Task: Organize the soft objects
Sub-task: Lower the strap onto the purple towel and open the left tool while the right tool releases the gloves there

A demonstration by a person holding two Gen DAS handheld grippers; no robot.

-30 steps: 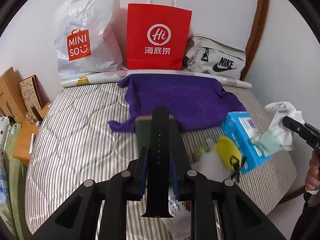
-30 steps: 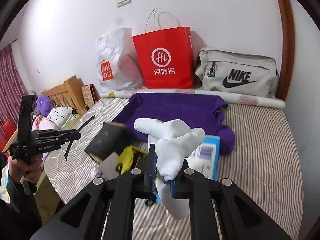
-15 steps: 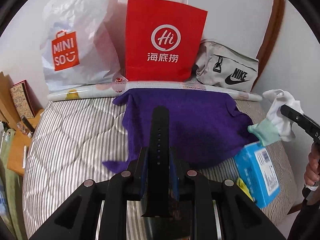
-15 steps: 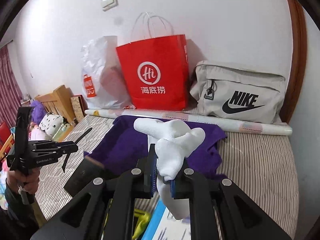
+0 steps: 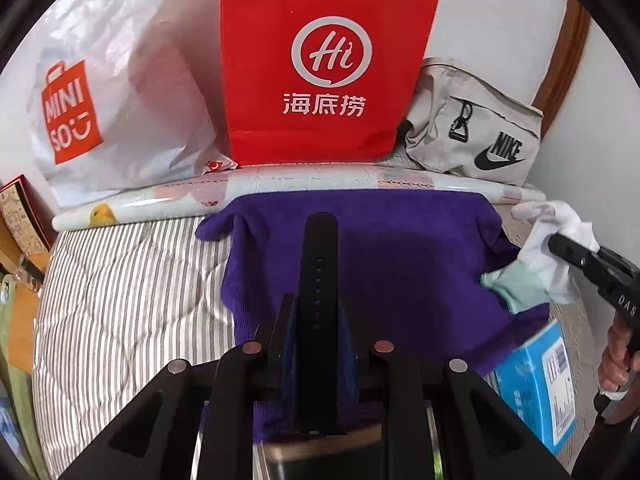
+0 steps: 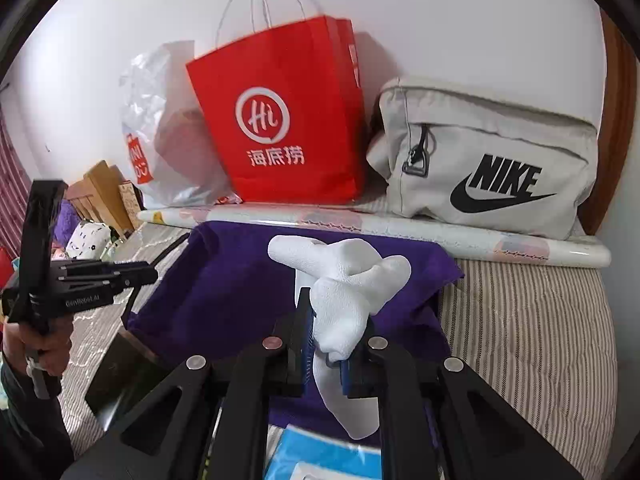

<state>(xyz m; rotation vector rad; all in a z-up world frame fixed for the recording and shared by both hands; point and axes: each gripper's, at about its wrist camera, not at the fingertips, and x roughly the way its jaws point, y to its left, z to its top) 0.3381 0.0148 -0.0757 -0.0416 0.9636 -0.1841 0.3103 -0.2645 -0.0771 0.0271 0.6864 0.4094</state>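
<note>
My left gripper (image 5: 318, 320) is shut on a black perforated strap (image 5: 320, 248), which sticks forward over the purple cloth (image 5: 408, 272) spread on the striped bed (image 5: 120, 300). My right gripper (image 6: 328, 340) is shut on a bunched white sock (image 6: 344, 276); its mint-green end (image 5: 512, 288) shows in the left wrist view. Both grippers hang above the purple cloth (image 6: 232, 276), the left gripper (image 6: 148, 274) to the left of the right one. A hand (image 6: 40, 344) holds each tool.
Against the wall stand a white Miniso plastic bag (image 5: 120, 80), a red paper bag (image 5: 320, 60) and a grey Nike bag (image 6: 492, 160). A patterned paper roll (image 5: 280, 184) lies before them. A blue box (image 5: 536, 380) and a dark notebook (image 6: 120, 376) lie near me.
Both grippers moved forward over the bed toward the bags at the wall, keeping their holds. The yellow item slid out of view and the blue box dropped to the frame's edge.
</note>
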